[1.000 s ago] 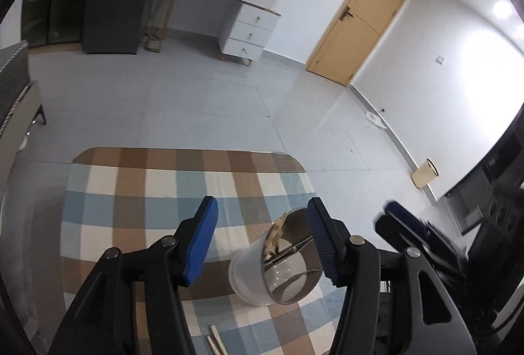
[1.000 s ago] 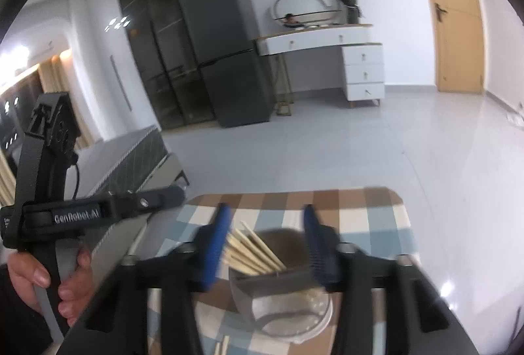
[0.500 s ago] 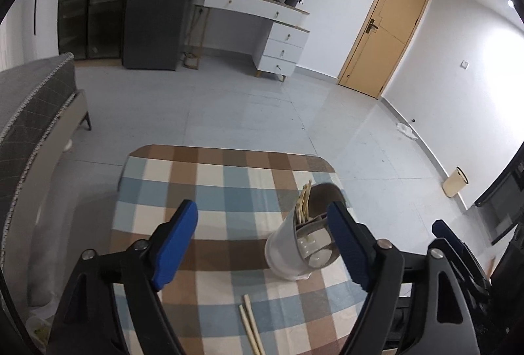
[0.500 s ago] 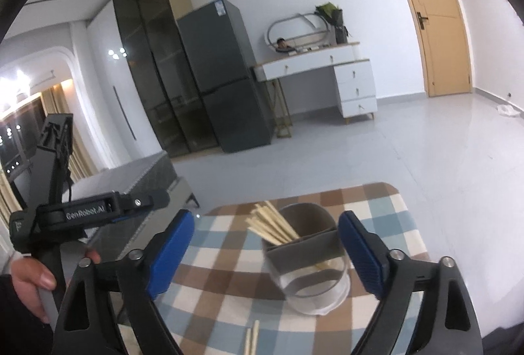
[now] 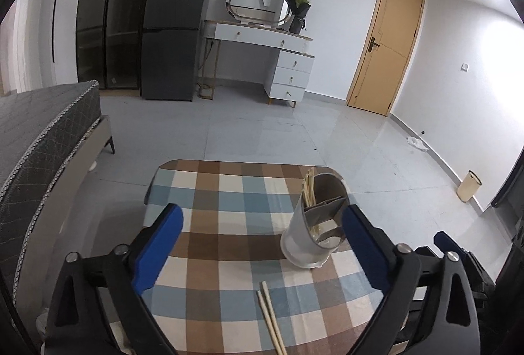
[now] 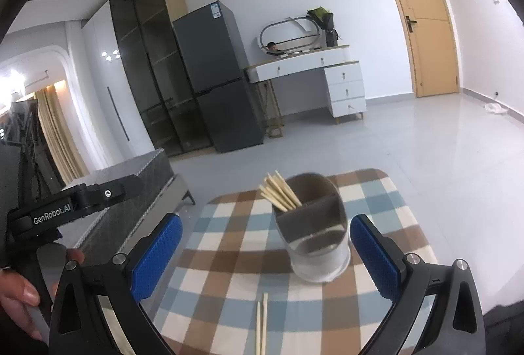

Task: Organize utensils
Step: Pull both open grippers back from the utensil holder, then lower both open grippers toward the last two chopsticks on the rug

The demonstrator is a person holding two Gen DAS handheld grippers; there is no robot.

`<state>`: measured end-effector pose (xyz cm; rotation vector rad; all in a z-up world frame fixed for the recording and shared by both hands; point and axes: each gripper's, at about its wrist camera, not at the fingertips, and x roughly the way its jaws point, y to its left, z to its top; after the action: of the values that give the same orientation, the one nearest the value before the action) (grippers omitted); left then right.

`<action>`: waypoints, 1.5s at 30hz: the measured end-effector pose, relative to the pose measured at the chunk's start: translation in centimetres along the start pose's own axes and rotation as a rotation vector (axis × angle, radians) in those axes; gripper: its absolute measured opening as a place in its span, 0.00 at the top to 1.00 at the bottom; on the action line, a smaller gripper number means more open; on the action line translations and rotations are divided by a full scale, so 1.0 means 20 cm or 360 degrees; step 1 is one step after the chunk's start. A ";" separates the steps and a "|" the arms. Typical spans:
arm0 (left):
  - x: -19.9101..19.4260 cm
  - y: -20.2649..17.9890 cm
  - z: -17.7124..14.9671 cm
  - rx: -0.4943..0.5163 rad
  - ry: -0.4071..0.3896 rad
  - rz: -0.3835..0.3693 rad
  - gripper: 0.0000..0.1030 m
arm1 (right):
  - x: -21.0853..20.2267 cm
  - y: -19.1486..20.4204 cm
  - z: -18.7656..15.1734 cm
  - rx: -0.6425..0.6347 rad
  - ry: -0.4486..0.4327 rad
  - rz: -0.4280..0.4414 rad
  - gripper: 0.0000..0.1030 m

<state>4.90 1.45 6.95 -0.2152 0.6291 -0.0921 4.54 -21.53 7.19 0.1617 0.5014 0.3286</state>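
Bench [image 5: 229,191] covered in matt woven checked cloth, brown/blue/cream. Utensil holder [image 6: 314,237]: smooth matt grey divider insert above a glossy, translucent-looking plastic base. Chopsticks [image 6: 280,193] in it and loose pair [image 5: 271,319] on the cloth: pale bare wood, matt. Left gripper [image 5: 258,247] and right gripper [image 6: 265,252]: matt black plastic frames, shiny metal screws, blue pads [image 6: 155,253] with fine textured rubbery face. Floor [image 6: 425,152] glossy tile.

A home, studio-style: a bed [image 5: 42,132] on the left, a dark fridge [image 5: 177,24] and a white dressing table with mirror [image 5: 262,37] along the far wall, a wooden door [image 5: 386,44] far right.
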 end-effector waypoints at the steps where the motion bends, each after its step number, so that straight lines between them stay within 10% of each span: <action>1: 0.00 0.00 -0.01 -0.0001 -0.0001 0.0000 0.07 | -0.01 0.01 -0.02 -0.0008 0.0001 -0.0014 0.00; 25: 0.23 0.13 -0.41 -0.0011 0.0176 0.0176 0.07 | 0.13 0.04 -0.42 -0.0144 0.0273 -0.0096 0.00; 45: 0.51 0.39 -0.53 -0.0202 0.0538 0.0365 0.07 | 0.66 0.03 -0.72 -0.0330 0.0885 -0.0215 0.14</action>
<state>7.01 5.68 -9.09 -0.2508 0.9931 0.1361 8.14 -15.45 -11.00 -0.1722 1.0175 0.2896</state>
